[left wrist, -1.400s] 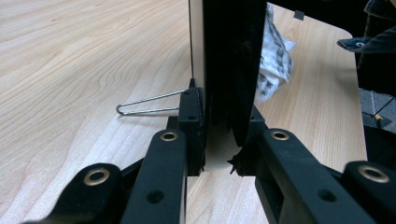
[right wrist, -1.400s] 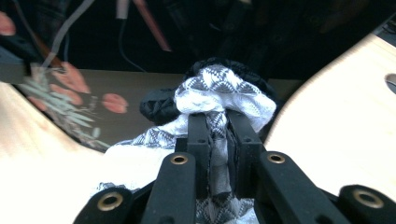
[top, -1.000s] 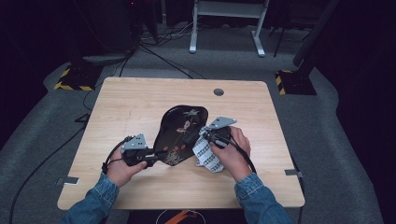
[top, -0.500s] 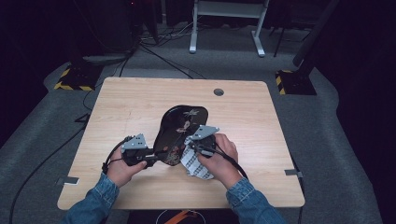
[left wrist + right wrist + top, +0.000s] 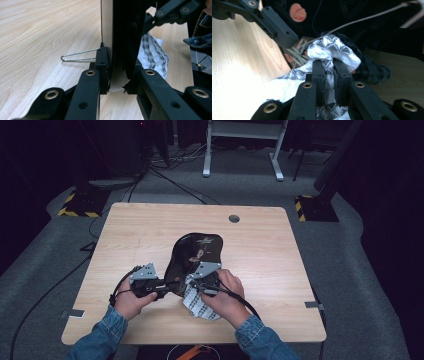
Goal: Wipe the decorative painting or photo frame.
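Note:
A glossy black tray [image 5: 196, 251] with a flower pattern stands tilted on the wooden table [image 5: 280, 250], its near edge raised. My left gripper [image 5: 164, 292] is shut on that near edge; in the left gripper view the jaws [image 5: 120, 75] clamp the dark upright rim [image 5: 125, 37]. My right gripper [image 5: 199, 287] is shut on a black-and-white patterned cloth [image 5: 201, 306] and holds it against the tray's near right side. In the right gripper view the cloth [image 5: 337, 47] bunches up between and beyond the gripper [image 5: 328, 67]. The rest of the cloth hangs under the right hand.
A thin bent wire [image 5: 77, 55] lies on the table beside the tray's rim. The round cable hole [image 5: 234, 218] sits at the table's far edge. Bare wood stretches to the left, right and far side of the tray. Cables trail from both grippers toward the near edge.
My right gripper has moved left and nearer with the cloth, along the tray toward the left gripper. The left gripper and the tray have stayed put.

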